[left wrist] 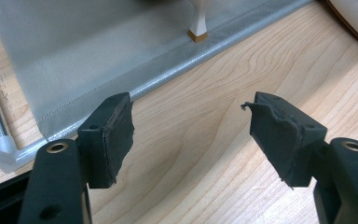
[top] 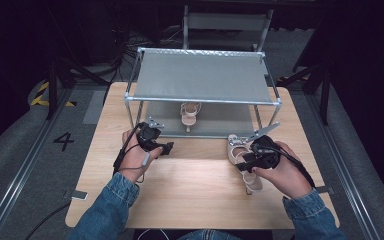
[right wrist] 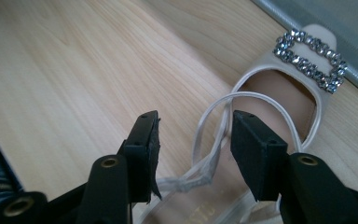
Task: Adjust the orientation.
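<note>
The left gripper is seen with fingers released over bare bench; a second sandal is shown on the rack from above; the right gripper's fingers stand parted, ungripping, astride the sandal's strap on the bench.

Your rack stands at the table's far edge, with one sandal on its lower shelf. The other sandal lies on the table before the rack, right of centre, under your right gripper. Your left gripper hovers left of it.

wooden table | on it: metal shoe rack; beige sandal
</note>
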A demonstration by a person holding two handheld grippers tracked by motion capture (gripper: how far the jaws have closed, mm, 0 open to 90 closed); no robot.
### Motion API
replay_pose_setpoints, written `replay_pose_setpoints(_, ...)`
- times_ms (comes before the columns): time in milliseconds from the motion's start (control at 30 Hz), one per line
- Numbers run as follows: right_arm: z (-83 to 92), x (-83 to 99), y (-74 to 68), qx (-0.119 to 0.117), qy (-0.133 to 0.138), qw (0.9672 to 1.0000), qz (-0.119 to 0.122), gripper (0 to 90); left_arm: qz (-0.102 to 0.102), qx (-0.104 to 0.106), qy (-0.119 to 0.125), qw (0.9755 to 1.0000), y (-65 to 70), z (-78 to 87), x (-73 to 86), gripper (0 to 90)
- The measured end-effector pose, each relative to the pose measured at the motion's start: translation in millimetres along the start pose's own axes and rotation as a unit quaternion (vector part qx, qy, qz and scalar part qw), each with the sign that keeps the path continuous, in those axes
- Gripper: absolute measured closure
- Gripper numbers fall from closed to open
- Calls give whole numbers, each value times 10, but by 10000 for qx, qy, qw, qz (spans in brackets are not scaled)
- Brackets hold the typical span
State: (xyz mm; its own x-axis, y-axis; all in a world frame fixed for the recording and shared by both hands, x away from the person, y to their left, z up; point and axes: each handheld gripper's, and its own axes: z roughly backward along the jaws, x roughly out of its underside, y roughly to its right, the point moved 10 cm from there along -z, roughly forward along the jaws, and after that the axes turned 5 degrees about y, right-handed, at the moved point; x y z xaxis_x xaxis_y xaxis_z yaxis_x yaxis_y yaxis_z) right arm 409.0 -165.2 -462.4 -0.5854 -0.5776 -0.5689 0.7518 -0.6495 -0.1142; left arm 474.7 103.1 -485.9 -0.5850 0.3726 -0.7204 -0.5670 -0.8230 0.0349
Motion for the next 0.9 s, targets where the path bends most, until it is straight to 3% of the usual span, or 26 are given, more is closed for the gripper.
replay_pose_setpoints(200,-263,31,91,91,-193,9996,-176,527,26,-8,-57,10000,-25,5,34,306)
replay_pose_setpoints(533,-583,85,176,215,-384,9989,-169,569,83,-57,-85,9999,-53,22,71,297)
replay_pose_setpoints(567,-596,86,184,248,-380,9988,-159,584,18,-86,-64,9999,-69,19,67,297)
replay_pose_setpoints(667,-617,91,180,256,-387,9988,-148,619,102,-60,-83,9999,-58,18,79,296)
replay_pose_setpoints(800,-587,104,214,564,-481,9972,-60,799,105,-63,-85,9999,-57,18,79,296)
replay_pose_setpoints(900,-554,124,232,665,-580,9961,-42,845,125,-71,-80,9999,-57,25,77,295)
